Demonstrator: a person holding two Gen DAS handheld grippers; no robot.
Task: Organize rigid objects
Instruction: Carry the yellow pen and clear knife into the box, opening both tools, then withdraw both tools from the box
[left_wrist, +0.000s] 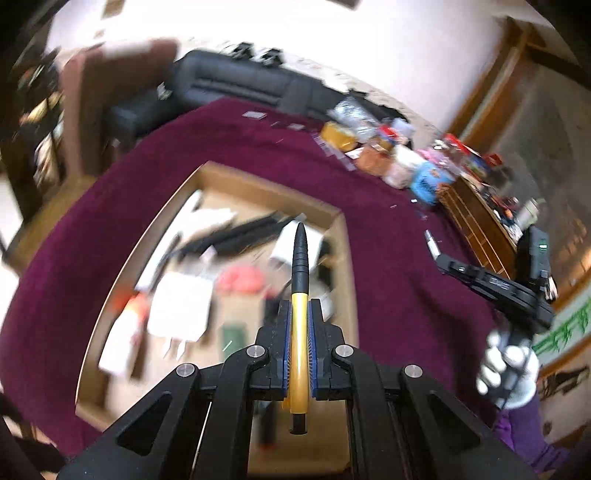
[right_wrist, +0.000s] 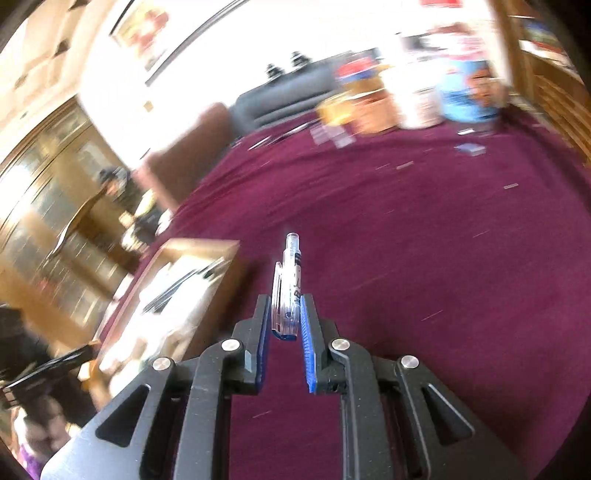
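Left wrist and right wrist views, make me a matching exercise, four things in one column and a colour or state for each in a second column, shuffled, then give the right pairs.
Things:
1. yellow-and-black pen
2. clear pen
3. cardboard box
4. tablecloth

States:
A. lies open on the table, with mixed items inside
B. clamped in the left claw, black tip pointing away
C. maroon, spread under everything
D. clamped in the right claw, over bare cloth

Pairs: 1-B, 2-D, 3-A, 4-C
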